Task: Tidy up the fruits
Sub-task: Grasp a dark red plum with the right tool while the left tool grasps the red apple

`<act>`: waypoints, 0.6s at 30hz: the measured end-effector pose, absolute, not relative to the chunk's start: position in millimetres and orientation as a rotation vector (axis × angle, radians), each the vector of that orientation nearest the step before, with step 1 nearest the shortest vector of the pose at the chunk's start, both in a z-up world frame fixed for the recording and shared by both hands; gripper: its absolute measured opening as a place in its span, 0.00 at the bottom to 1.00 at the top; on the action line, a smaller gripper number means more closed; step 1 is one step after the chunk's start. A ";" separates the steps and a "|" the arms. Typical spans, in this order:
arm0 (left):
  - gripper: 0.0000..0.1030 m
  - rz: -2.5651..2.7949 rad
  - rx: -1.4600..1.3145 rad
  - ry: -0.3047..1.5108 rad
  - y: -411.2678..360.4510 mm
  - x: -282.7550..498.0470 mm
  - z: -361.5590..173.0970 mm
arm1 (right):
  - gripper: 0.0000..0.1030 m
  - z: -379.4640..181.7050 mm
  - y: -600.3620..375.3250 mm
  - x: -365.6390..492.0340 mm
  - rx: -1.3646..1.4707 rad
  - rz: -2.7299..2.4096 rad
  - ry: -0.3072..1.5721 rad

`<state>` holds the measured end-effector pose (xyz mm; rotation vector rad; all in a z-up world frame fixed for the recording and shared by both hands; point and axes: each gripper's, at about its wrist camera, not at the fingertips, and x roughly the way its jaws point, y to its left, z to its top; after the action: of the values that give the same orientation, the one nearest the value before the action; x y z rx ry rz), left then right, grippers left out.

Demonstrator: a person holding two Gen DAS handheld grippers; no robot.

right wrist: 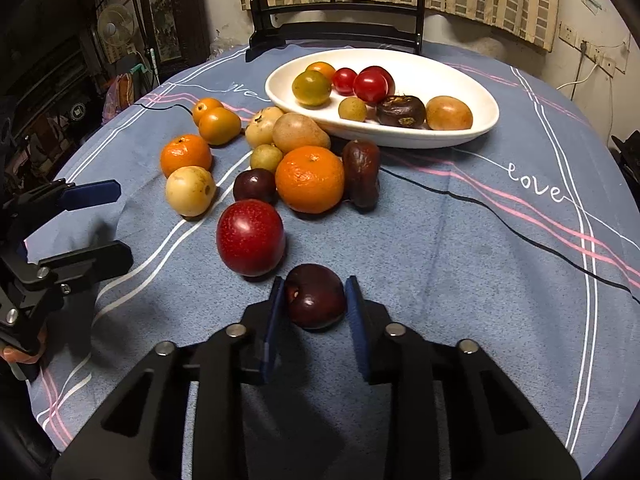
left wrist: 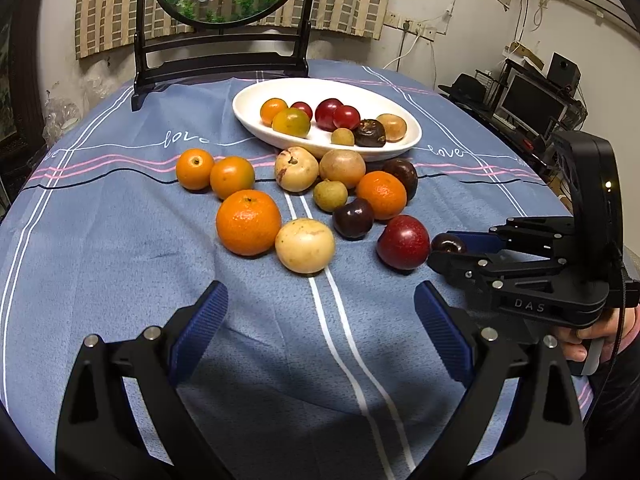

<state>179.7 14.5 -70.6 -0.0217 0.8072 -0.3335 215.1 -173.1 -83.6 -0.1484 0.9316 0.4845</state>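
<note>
My right gripper [right wrist: 315, 300] is shut on a small dark plum [right wrist: 316, 296] that rests on the blue tablecloth [right wrist: 460, 248]; both blue pads touch its sides. A larger red plum [right wrist: 251, 237] lies just beyond it to the left. In the left wrist view the same gripper [left wrist: 444, 250] holds the dark plum [left wrist: 449, 243] beside the red plum [left wrist: 403, 242]. My left gripper [left wrist: 322, 316] hovers open over bare cloth, nothing between its fingers. Loose oranges, pale round fruits and dark plums lie in a cluster [left wrist: 304, 196]. A white oval bowl [left wrist: 248, 98] behind them holds several fruits.
A black wooden stand with a round goldfish picture [left wrist: 224, 60] rises behind the bowl at the table's far edge. A person's hand [left wrist: 580, 344] grips the right gripper's handle. Shelves, a monitor and clutter stand off the table to the right [left wrist: 528, 100].
</note>
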 end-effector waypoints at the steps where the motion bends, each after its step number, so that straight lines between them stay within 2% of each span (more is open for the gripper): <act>1: 0.93 -0.332 -0.023 0.809 14.8 180.4 -71.0 | 0.29 -83.3 -173.6 214.5 -0.148 0.481 0.931; 15: 0.92 -0.369 -0.023 0.801 -4.0 175.6 -67.9 | 0.29 -61.1 -226.0 222.6 0.101 0.383 0.875; 18: 0.80 -0.416 -0.006 0.816 -24.7 176.6 -68.8 | 0.29 -60.5 -230.9 223.0 0.126 0.373 0.875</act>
<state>176.6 -24.7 -68.8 -0.0063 0.8158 -0.4158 223.0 -230.9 -60.5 0.1261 0.8749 0.3726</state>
